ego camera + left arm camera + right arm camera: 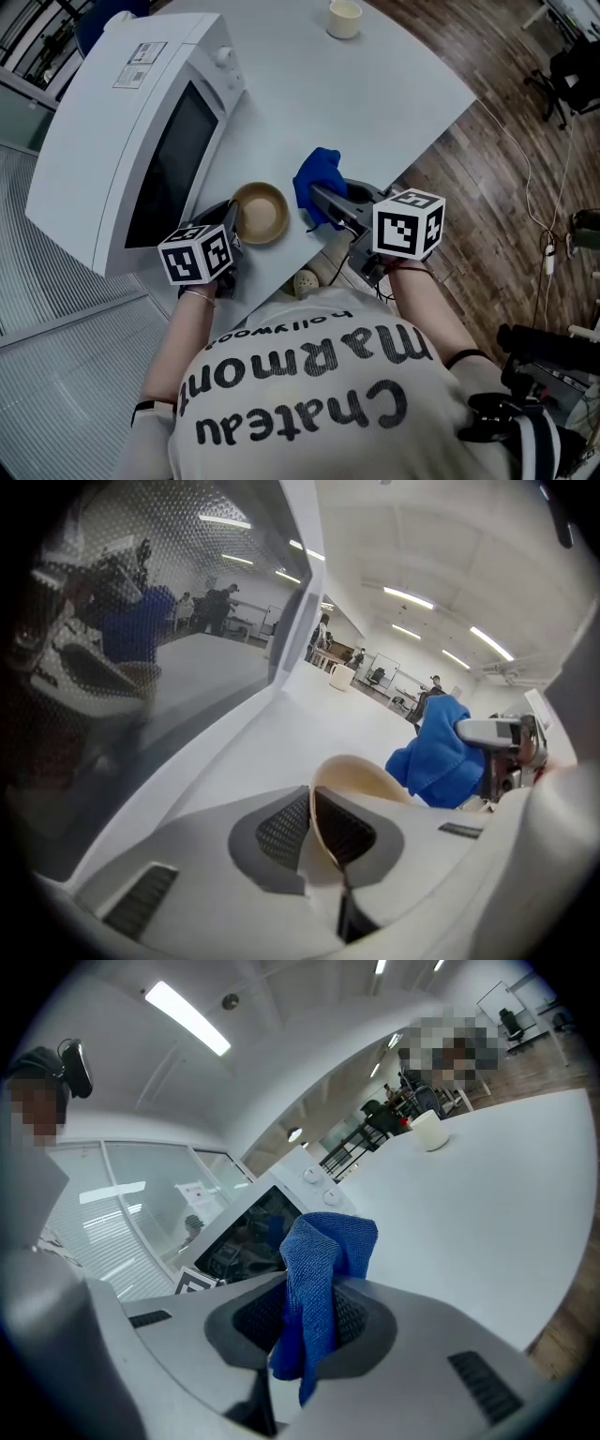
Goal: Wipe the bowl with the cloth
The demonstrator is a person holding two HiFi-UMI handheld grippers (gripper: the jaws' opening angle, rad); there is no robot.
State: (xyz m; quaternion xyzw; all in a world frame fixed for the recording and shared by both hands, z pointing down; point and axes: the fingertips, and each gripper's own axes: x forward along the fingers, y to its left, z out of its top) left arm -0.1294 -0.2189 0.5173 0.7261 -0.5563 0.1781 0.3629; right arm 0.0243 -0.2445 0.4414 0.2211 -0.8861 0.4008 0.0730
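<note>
My left gripper [312, 803] pinches the rim of the shallow tan bowl [366, 772]; right gripper [314, 1297] clamps the crumpled blue cloth [323, 1241]. Wiping not yet begun; next, I judge, cloth into bowl.

Bright ceiling strips [187, 1018] light evenly; gripper views bulge, edges dark, perhaps blurred.

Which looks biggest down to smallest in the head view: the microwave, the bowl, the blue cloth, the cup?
1. microwave, by far the largest.
2. bowl and blue cloth: about alike; the cloth is bunched and partly hidden, so I won't rank them.
3. cup: smallest, though farthest from the camera.
</note>
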